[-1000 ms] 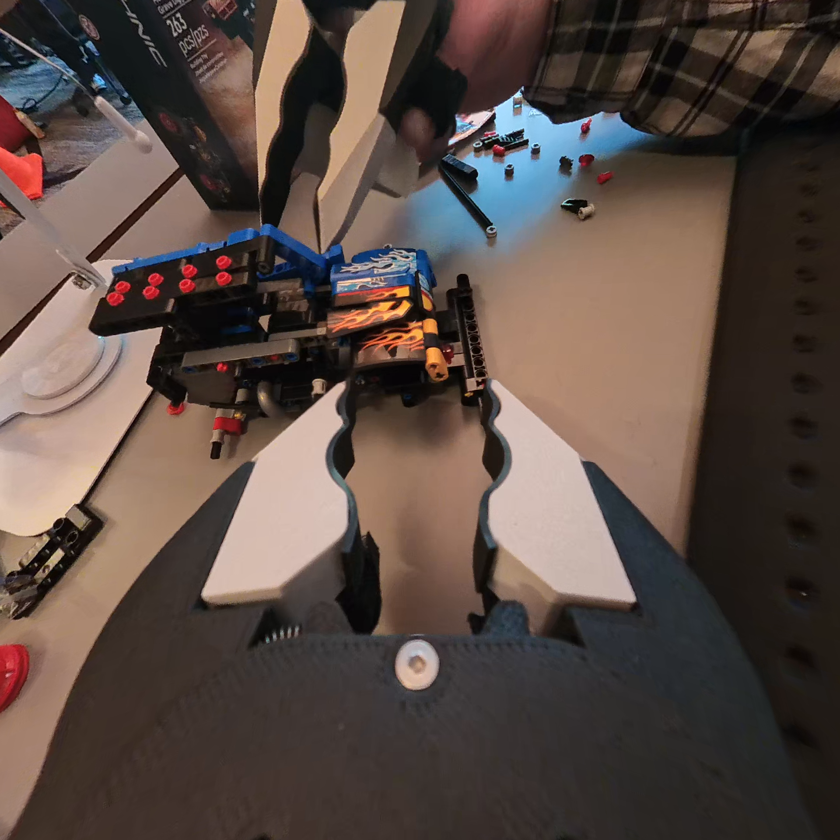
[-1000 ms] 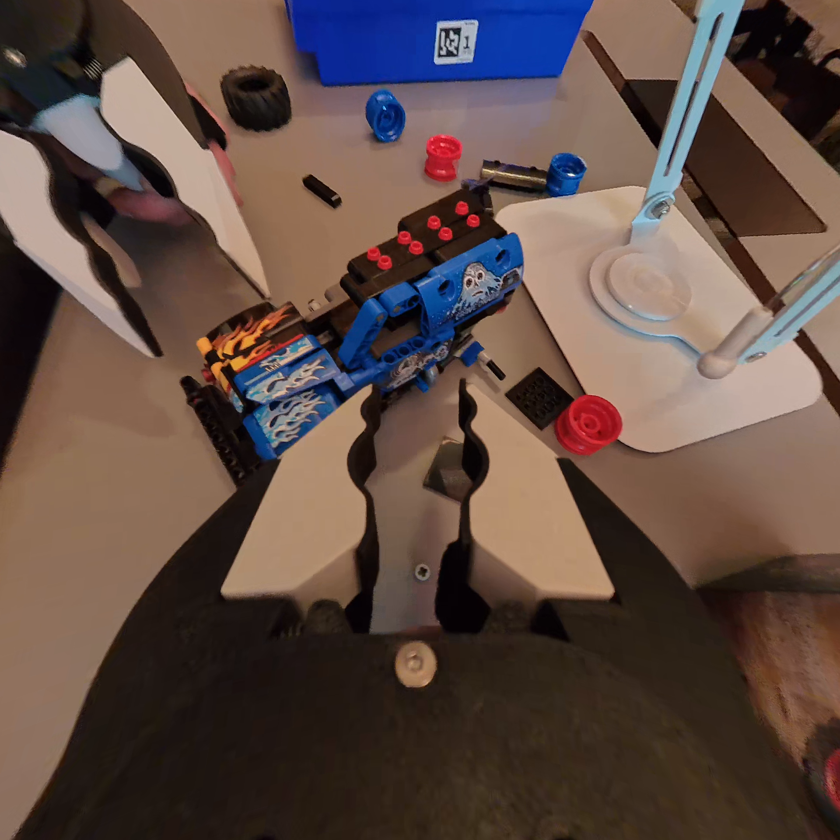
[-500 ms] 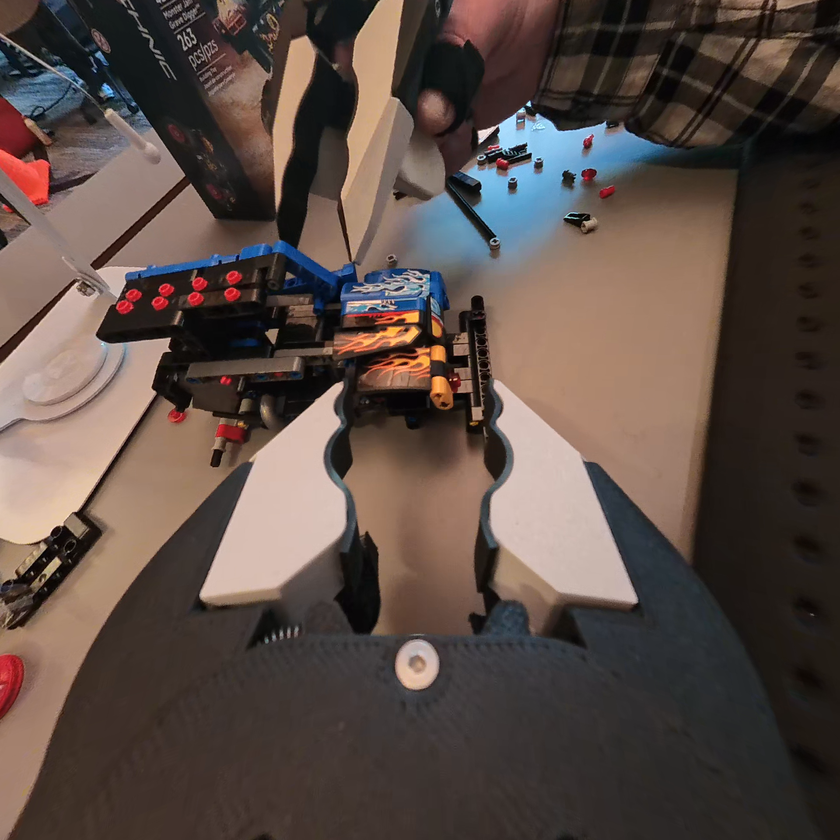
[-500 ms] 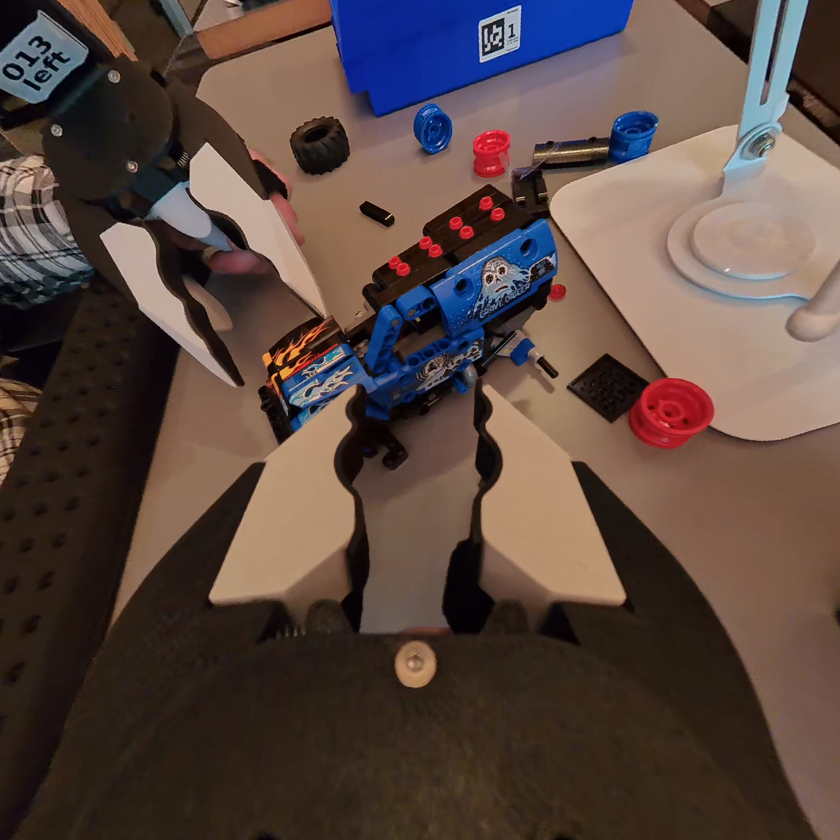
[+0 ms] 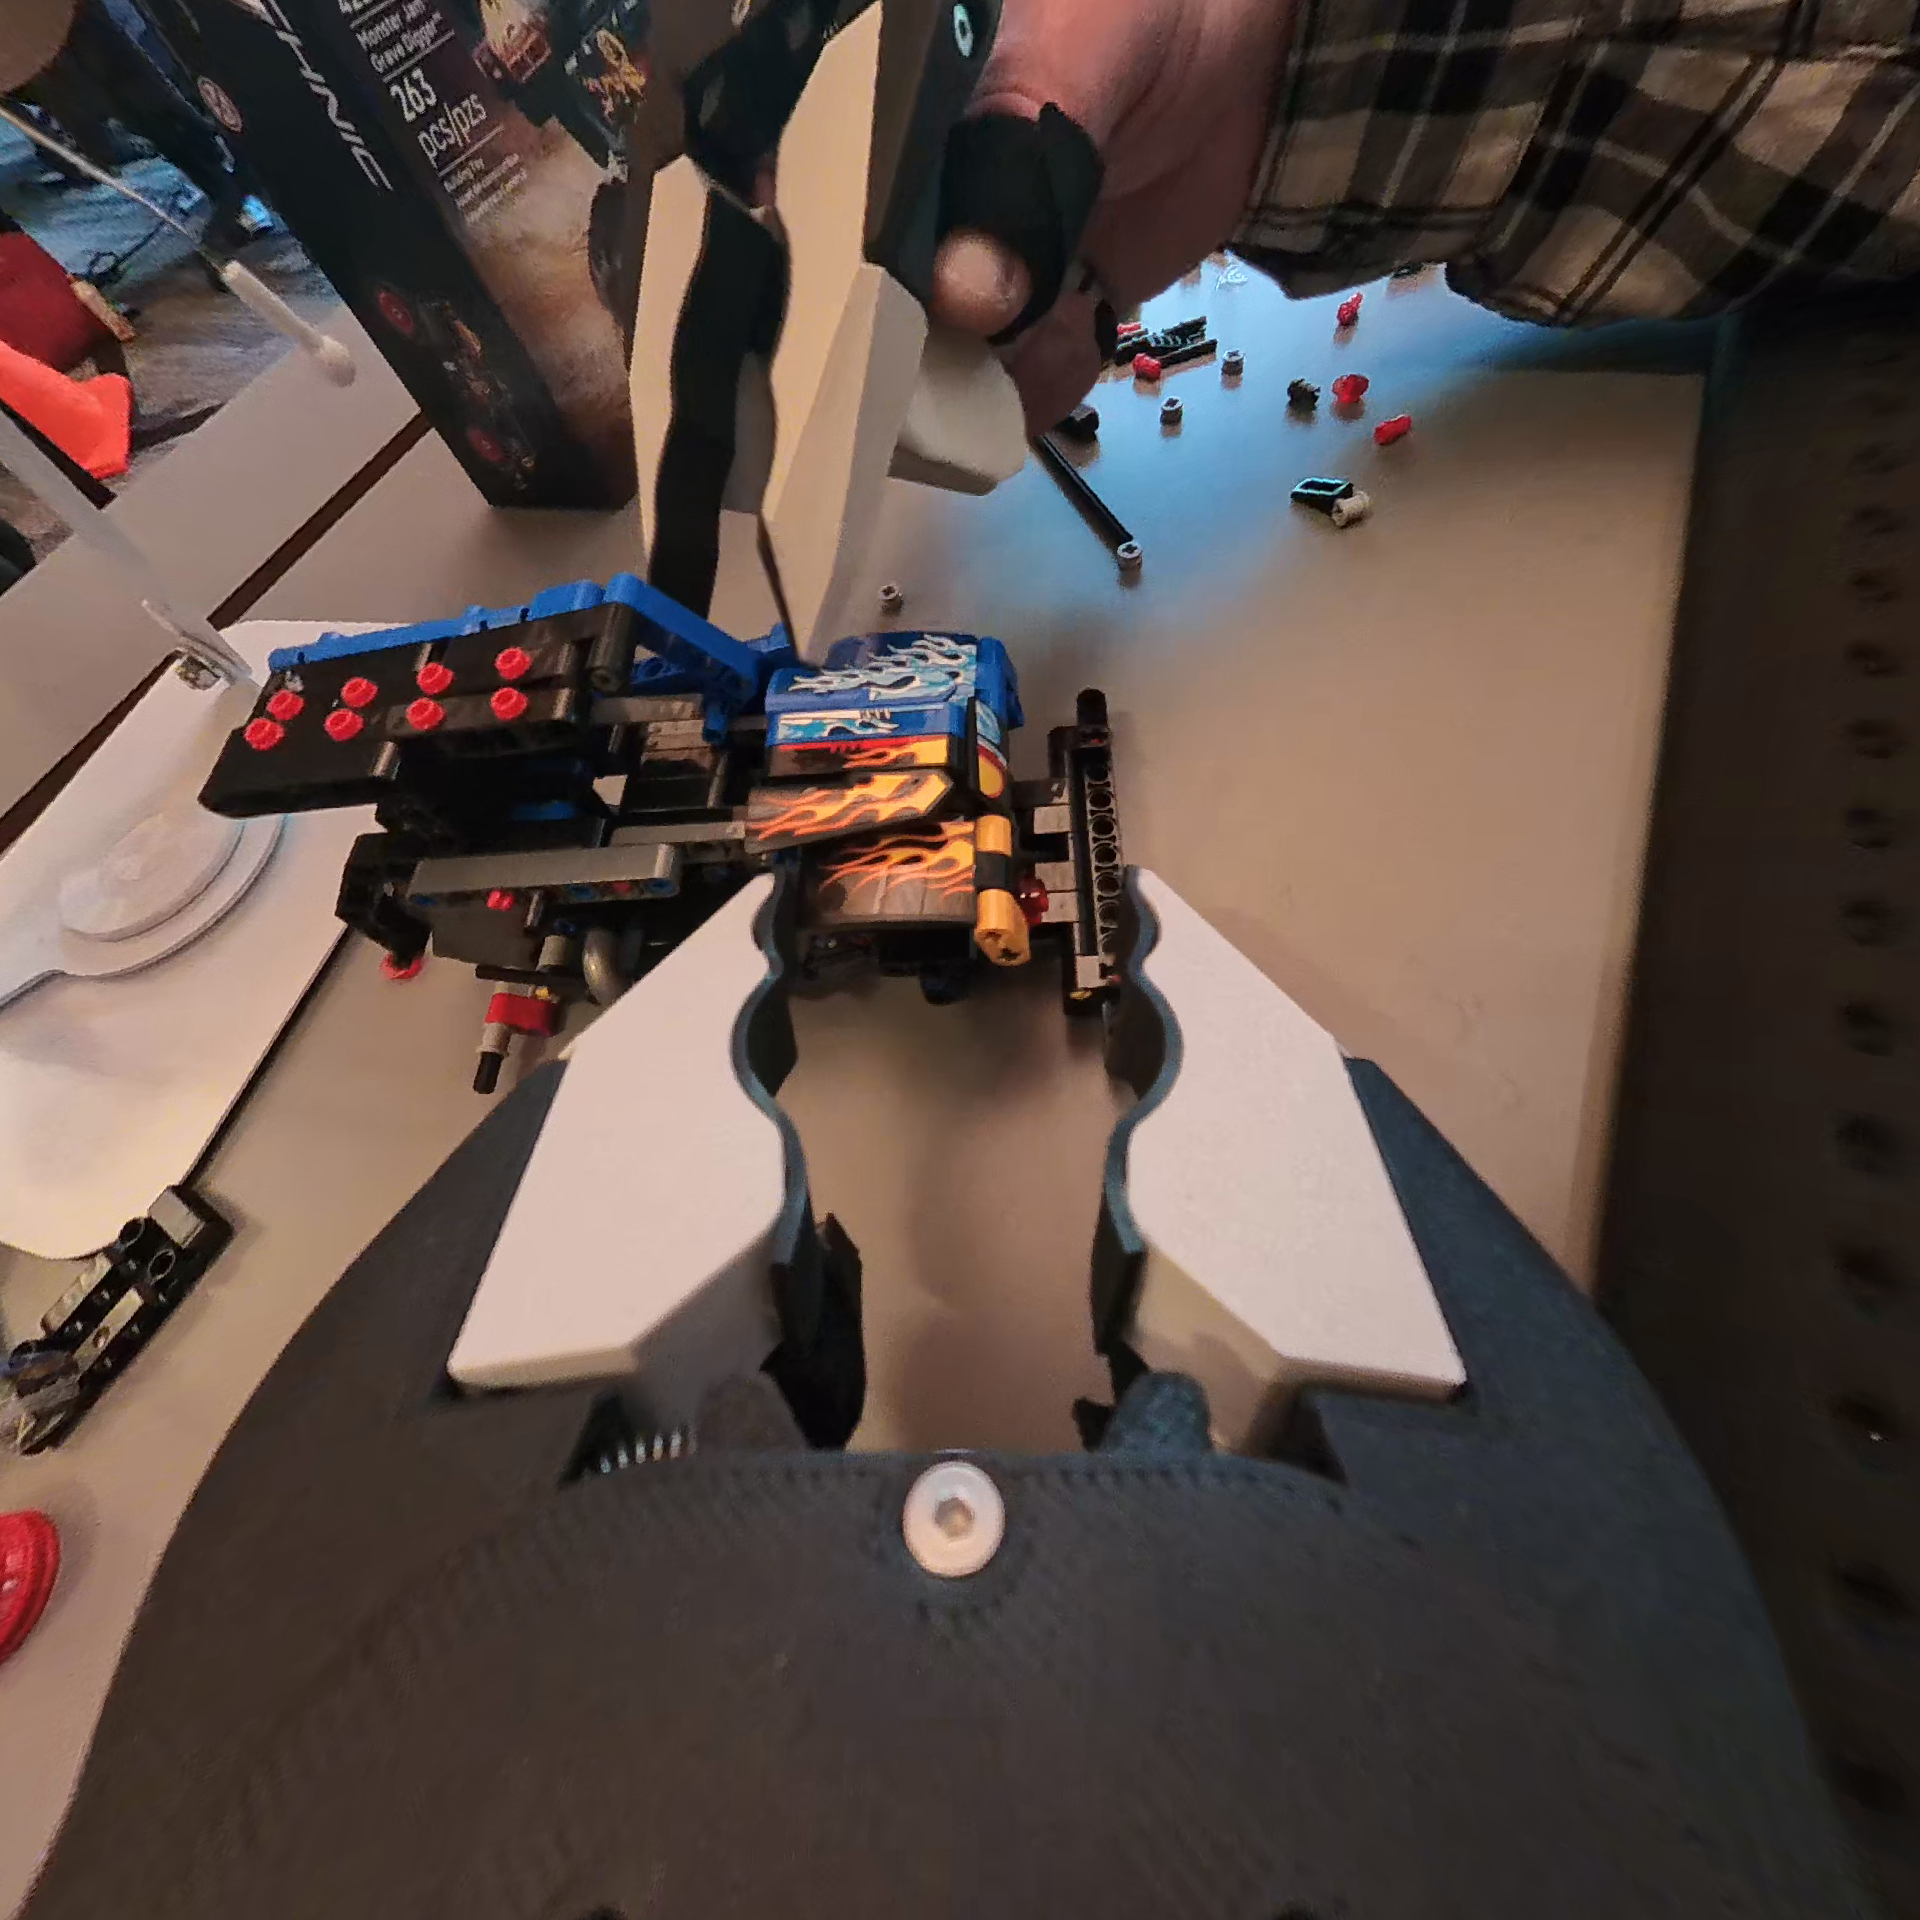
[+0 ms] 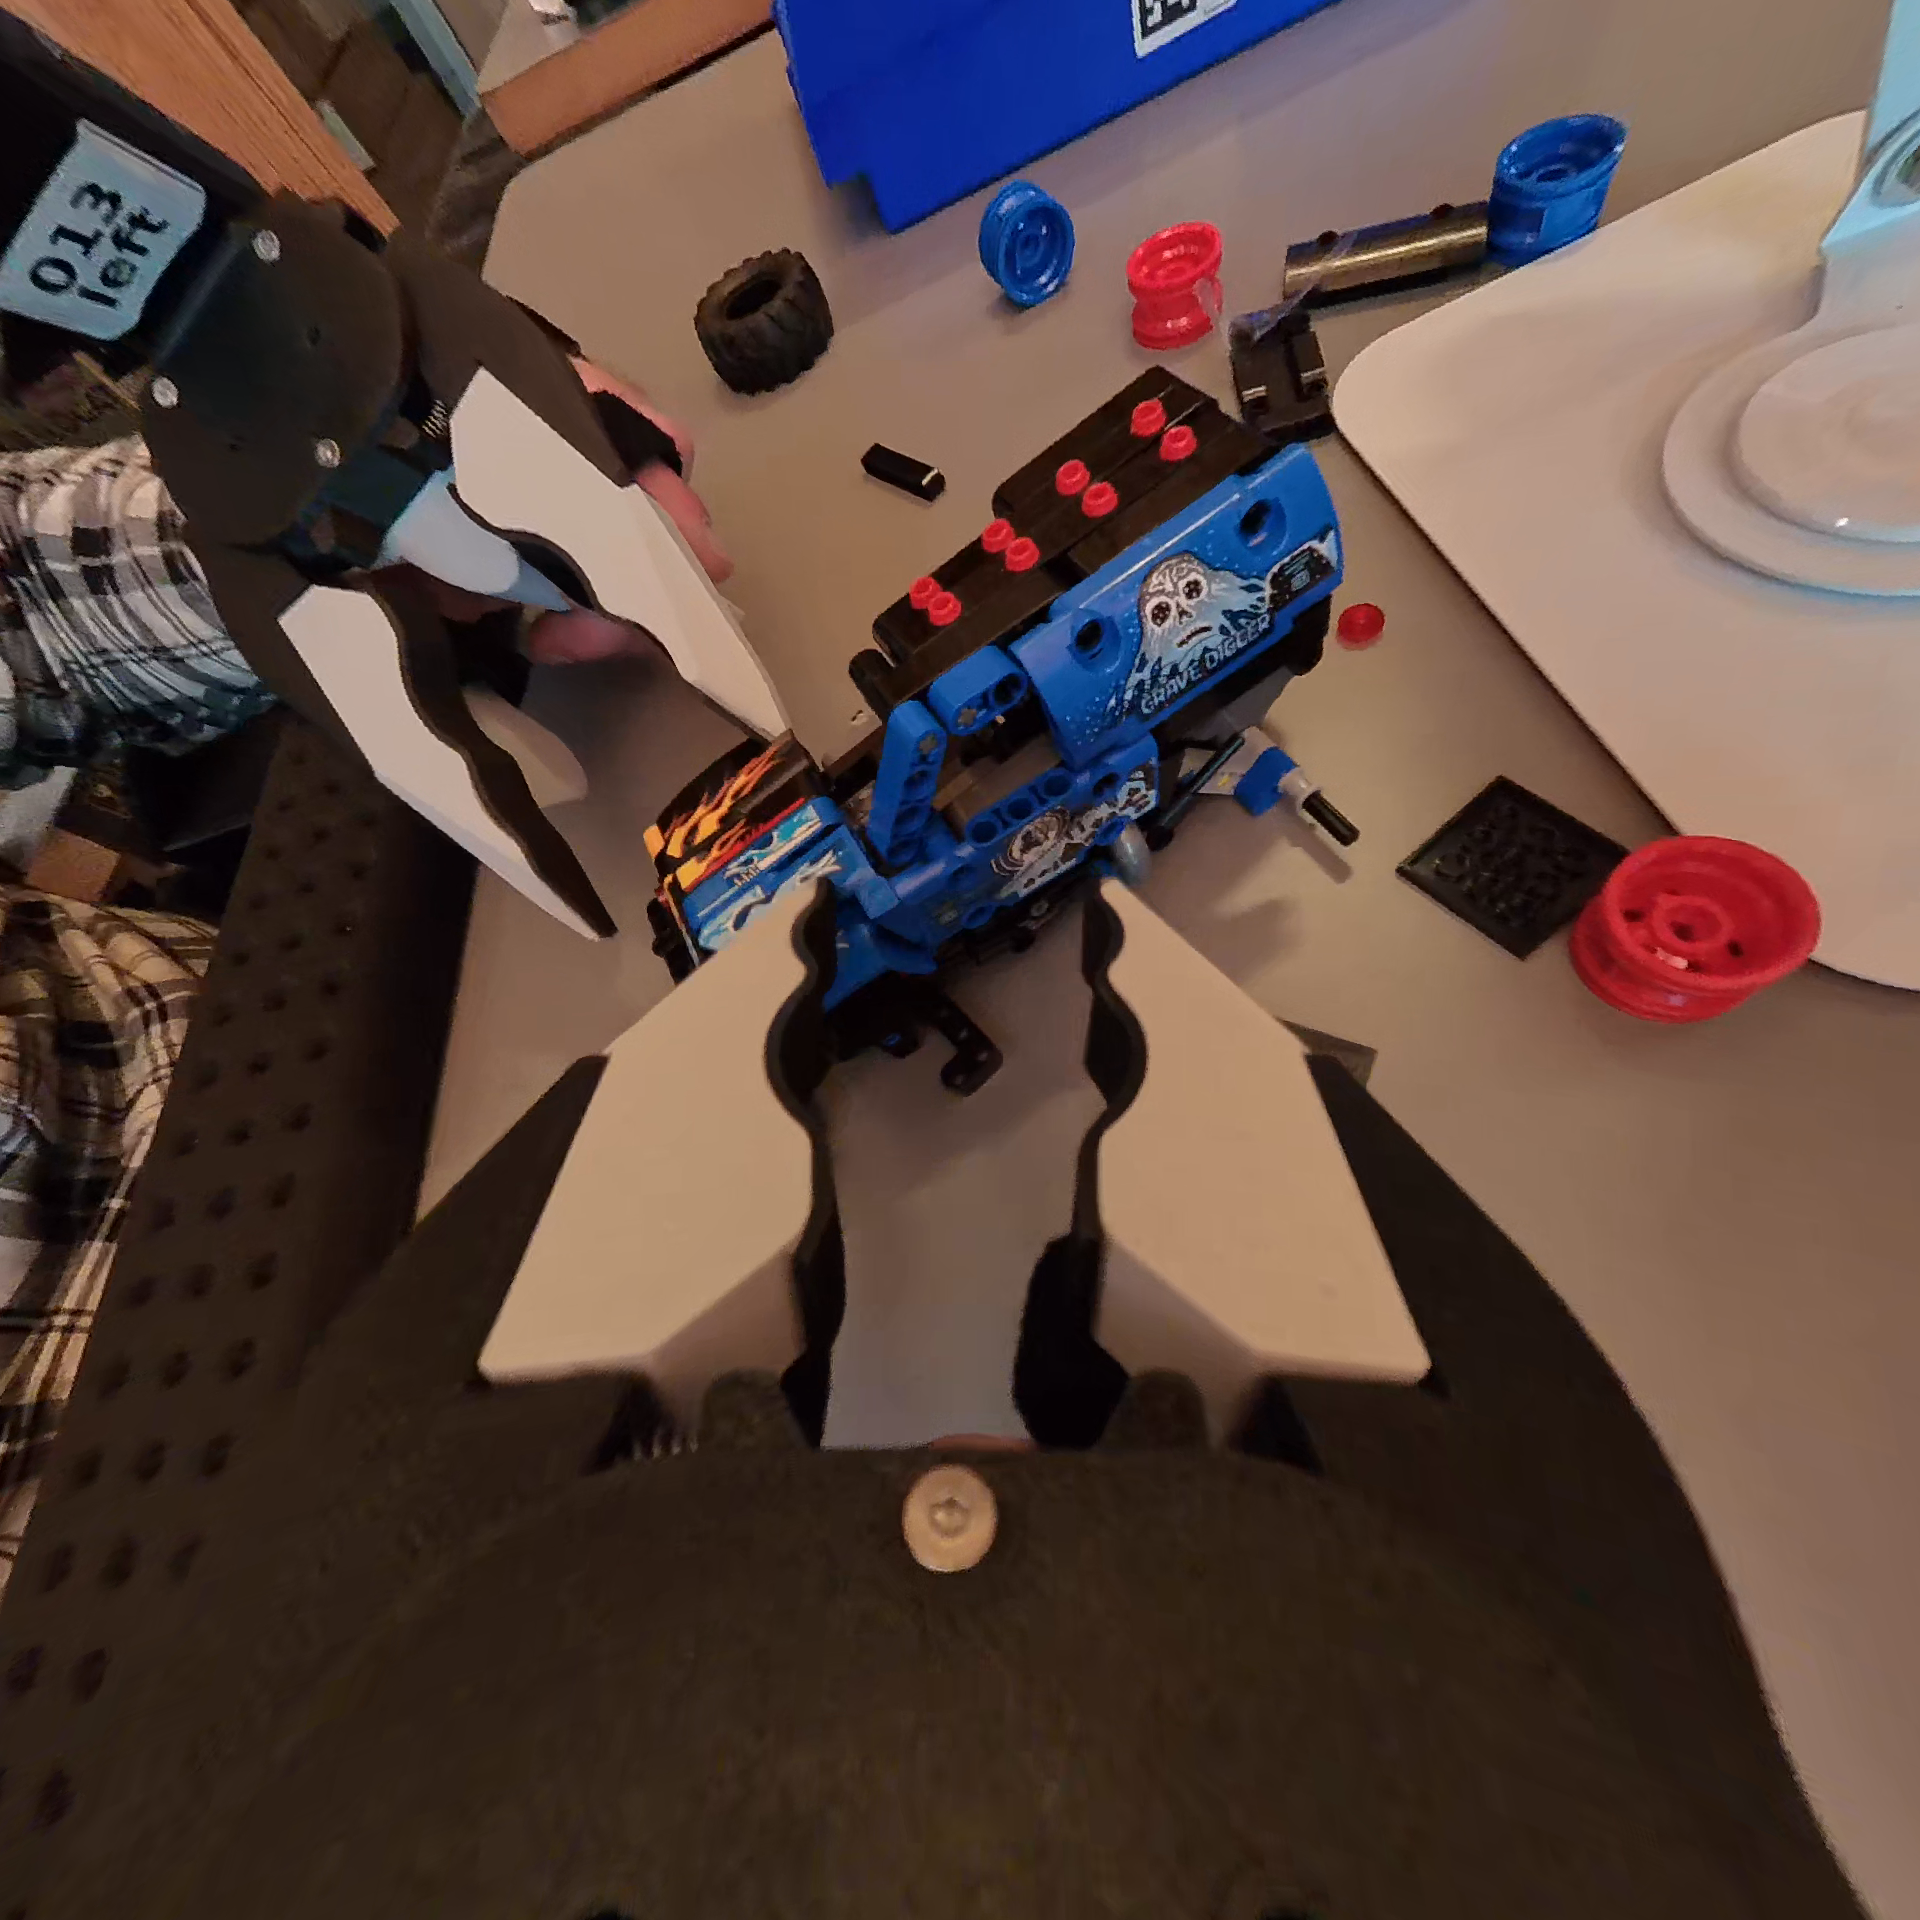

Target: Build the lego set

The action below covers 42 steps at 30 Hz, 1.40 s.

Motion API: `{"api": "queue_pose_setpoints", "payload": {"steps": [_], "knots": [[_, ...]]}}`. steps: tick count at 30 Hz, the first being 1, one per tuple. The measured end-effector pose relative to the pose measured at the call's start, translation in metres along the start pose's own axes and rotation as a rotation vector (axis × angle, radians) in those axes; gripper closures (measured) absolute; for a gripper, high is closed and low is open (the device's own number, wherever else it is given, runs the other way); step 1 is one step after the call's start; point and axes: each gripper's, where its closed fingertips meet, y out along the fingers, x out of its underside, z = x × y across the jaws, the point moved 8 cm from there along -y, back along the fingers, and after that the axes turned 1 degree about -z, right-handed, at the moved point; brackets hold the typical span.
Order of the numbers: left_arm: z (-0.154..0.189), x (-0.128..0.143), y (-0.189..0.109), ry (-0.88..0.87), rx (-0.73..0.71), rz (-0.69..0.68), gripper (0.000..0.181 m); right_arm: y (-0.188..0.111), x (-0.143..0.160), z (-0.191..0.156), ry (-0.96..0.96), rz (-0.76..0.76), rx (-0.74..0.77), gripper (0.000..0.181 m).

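The part-built truck (image 5: 665,769) is blue and black with flame stickers on its hood and red studs on top. It lies on the grey table without wheels. My left gripper (image 5: 951,914) is open, and its fingertips flank the flame hood end. My right gripper (image 6: 961,914) is open, and its fingertips sit at the truck's blue side (image 6: 1039,727). The left gripper also shows in the right wrist view (image 6: 540,675), tilted down over the hood. The right gripper also shows in the left wrist view (image 5: 748,436), above the truck's far side, held by a hand.
The set's box (image 5: 447,260) stands behind the truck. A blue bin (image 6: 987,94), a black tyre (image 6: 764,322), blue rims (image 6: 1023,244) and red rims (image 6: 1694,930) lie around. A white lamp base (image 6: 1662,623), a black square plate (image 6: 1512,862) and small loose parts (image 5: 1330,499) are near.
Both grippers have moved in on the truck. The left fingertips now flank the hood. The right jaws have opened a little wider and reached the blue side.
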Motion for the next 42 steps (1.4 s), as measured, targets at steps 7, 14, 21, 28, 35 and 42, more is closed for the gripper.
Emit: {"api": "queue_pose_setpoints", "payload": {"steps": [7, 14, 21, 28, 35, 42], "knots": [[0.009, -0.005, 0.007, 0.018, 0.033, 0.005, 0.116, -0.005, 0.001, 0.001, 0.004, 0.024, -0.038, 0.162], [0.02, -0.011, 0.014, 0.058, 0.06, 0.004, 0.115, -0.007, 0.001, 0.001, -0.003, 0.042, -0.043, 0.172], [0.015, -0.014, 0.008, 0.042, 0.041, 0.033, 0.122, -0.008, 0.0, 0.001, -0.012, 0.042, -0.035, 0.173], [0.002, -0.014, 0.005, 0.032, -0.029, 0.047, 0.129, -0.008, 0.0, 0.0, -0.025, 0.038, -0.021, 0.173], [0.0, -0.013, 0.014, 0.116, -0.05, -0.002, 0.133, -0.006, -0.004, -0.001, -0.027, 0.033, 0.024, 0.164], [0.0, -0.018, 0.018, 0.169, -0.05, -0.013, 0.132, -0.005, -0.006, -0.003, -0.043, 0.023, 0.055, 0.169]]}}
